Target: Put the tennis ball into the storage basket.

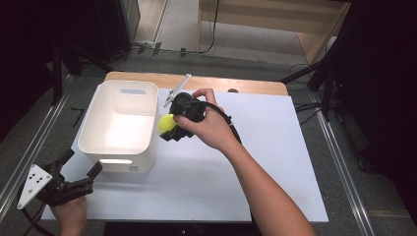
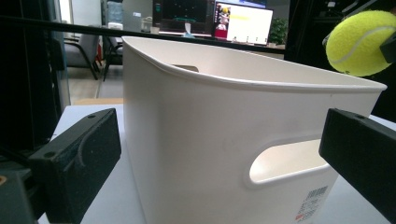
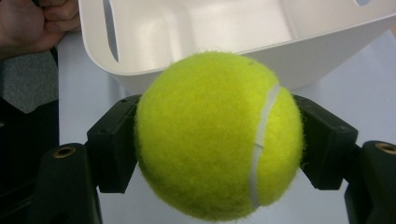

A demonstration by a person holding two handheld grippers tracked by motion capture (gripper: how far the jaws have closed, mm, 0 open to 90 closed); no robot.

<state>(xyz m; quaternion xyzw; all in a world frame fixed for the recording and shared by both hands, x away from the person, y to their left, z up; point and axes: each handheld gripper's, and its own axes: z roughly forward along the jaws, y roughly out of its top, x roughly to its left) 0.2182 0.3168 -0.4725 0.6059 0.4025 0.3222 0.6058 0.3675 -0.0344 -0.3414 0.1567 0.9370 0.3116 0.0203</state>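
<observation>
Right tongs (image 1: 170, 127) clamp tennis ball (image 1: 165, 123) beside bin rim (image 1: 156, 105); left tongs (image 1: 81, 165) gape near bin's corner.

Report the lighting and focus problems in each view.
High view: surroundings nearly black, white bin interior glares. Left gripper view: bin wall sharp, near fingers soft, background monitors overexposed. Right gripper view: tennis ball fuzz crisp, bin behind it washed out.
</observation>
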